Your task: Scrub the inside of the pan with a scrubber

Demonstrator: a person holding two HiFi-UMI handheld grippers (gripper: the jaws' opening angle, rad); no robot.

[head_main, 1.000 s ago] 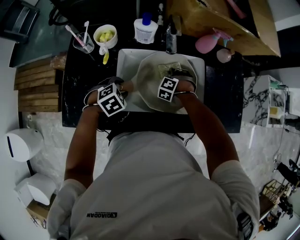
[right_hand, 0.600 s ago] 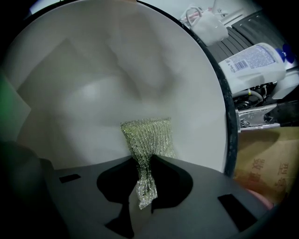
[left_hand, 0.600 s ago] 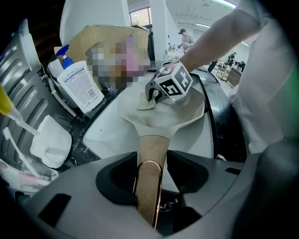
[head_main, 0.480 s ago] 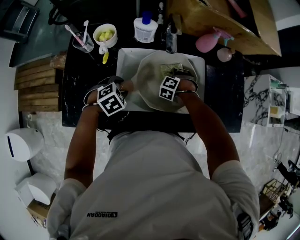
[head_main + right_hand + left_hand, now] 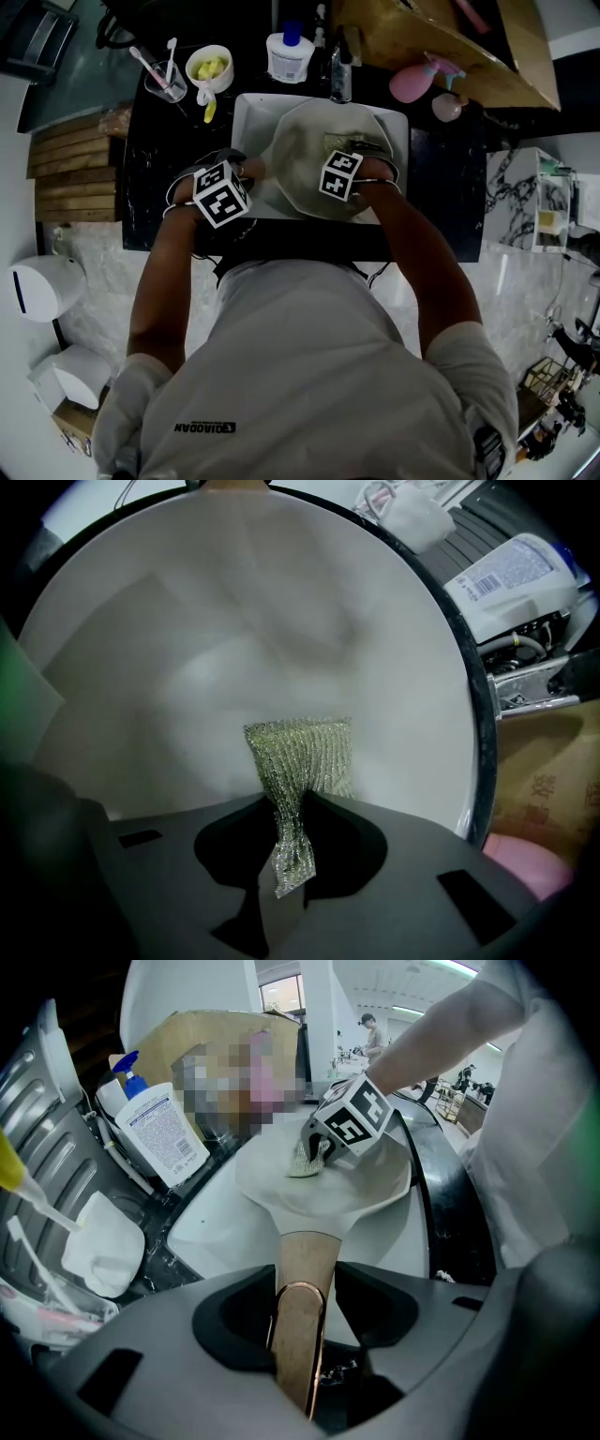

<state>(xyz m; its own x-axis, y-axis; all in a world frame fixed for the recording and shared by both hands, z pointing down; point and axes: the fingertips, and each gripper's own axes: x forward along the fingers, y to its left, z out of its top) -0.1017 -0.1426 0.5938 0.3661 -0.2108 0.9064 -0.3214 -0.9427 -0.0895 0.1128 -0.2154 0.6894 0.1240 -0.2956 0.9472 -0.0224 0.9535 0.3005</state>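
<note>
A white-lined pan [image 5: 305, 150] lies tilted in the white sink [image 5: 247, 111]. Its tan handle [image 5: 303, 1283] runs back between the jaws of my left gripper [image 5: 300, 1321], which is shut on it at the sink's left front [image 5: 242, 175]. My right gripper [image 5: 349, 155] reaches into the pan from the front right. It is shut on a green-silver mesh scrubber [image 5: 300, 757], whose free end lies flat against the pan's inner wall [image 5: 234, 630]. In the left gripper view the scrubber [image 5: 307, 1159] shows under the right gripper's marker cube [image 5: 354, 1121].
A white pump bottle [image 5: 291, 56] and the tap [image 5: 341, 80] stand behind the sink. A bowl with yellow pieces [image 5: 210, 67] and a glass of toothbrushes [image 5: 165, 81] sit at the back left, pink items [image 5: 414, 84] at the back right. Black counter surrounds the sink.
The right gripper has slid the scrubber slightly farther into the pan. The left gripper and pan have shifted a little away from me; both grips are unchanged.
</note>
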